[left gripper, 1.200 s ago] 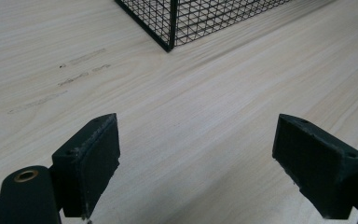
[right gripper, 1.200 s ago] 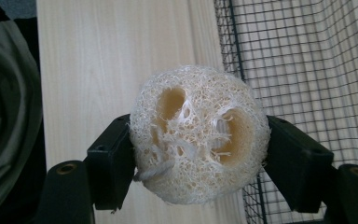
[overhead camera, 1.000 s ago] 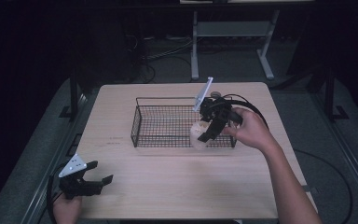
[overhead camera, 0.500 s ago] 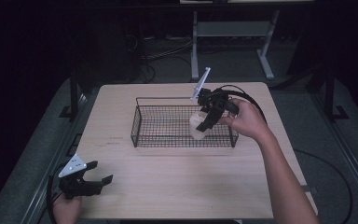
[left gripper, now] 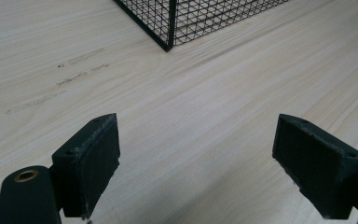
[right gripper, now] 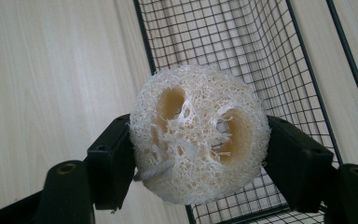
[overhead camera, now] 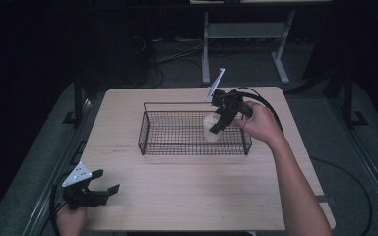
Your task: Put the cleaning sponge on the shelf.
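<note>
High view: one wire basket [overhead camera: 147, 132] | one loofah [overhead camera: 210, 129], right gripper [overhead camera: 218, 123] clamped on it | left gripper [overhead camera: 103, 184] jaws apart

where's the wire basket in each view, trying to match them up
High view: the wire basket sits mid-table, toward the far side, with the right tool holding a loofah over its right end.
Left gripper view: one basket corner at top centre.
Right gripper view: the basket runs down the right side behind the loofah.
Shared landmark: the pale wooden table.

gripper [left gripper: 198, 156] agape over table [left gripper: 214, 102], basket [left gripper: 186, 18] corner
</note>
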A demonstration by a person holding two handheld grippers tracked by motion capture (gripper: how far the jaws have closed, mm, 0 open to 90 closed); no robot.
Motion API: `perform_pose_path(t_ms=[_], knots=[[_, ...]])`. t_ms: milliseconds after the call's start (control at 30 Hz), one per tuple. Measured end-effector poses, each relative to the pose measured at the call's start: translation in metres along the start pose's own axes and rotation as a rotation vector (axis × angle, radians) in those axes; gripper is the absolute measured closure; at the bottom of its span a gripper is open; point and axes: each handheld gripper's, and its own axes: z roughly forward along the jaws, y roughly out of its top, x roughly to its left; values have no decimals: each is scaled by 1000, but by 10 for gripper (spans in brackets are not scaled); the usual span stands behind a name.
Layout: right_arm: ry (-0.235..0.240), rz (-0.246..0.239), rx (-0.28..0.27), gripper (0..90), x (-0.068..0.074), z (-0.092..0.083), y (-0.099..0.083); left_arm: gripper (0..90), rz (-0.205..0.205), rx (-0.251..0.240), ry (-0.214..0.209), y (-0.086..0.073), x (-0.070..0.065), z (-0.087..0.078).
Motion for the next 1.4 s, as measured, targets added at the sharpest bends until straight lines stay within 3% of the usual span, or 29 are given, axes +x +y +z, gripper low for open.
perform_pose_path(t_ms=[500,700,967,1167,1267,1400], knots=[[1,56,6,296,-22,16,-3,137,-6,-4,2,-1,1,-1],[0,76,34,296,-29,27,-4,137,-3,-3,0,-1,0,0],[5,81,58,294,-33,43,-3,137,-5,-5,0,-1,1,0],[31,107,22,294,-37,55,-8,137,-2,-2,-3,-1,0,0],[13,103,54,294,-37,62,-10,137,-2,-2,-3,0,0,0],[8,107,57,294,-38,67,-10,136,-2,-1,-3,-1,0,0]])
